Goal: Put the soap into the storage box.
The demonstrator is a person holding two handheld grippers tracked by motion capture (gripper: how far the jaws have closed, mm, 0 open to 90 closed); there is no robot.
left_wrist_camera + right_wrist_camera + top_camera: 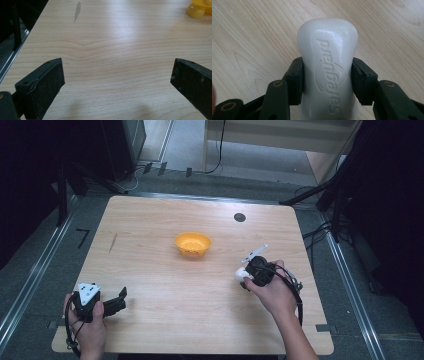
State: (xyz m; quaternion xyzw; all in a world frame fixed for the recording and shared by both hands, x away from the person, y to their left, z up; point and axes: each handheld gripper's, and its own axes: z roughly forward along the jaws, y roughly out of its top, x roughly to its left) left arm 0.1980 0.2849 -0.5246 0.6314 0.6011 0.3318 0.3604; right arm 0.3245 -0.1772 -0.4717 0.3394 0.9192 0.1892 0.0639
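High view: a person works at a wooden table with a two-jaw gripper in each hand. The right gripper sits near the right edge of the table, about midway between its near and far edges, and is clamped on a white bar of soap. In the right gripper view, the two black jaws press against the soap's narrowed middle from either side; the bar carries an embossed logo on its upper face, and its rounded end projects beyond the jaws above the wood grain. Whether the soap touches the table cannot be told.

The left gripper rests close to the near left corner of the table, its jaws spread wide with nothing between them. In the left gripper view, bare wood lies between the parted jaws.

An orange bowl stands near the centre of the table, well apart from both grippers; a part of it appears at the upper right of the left gripper view.
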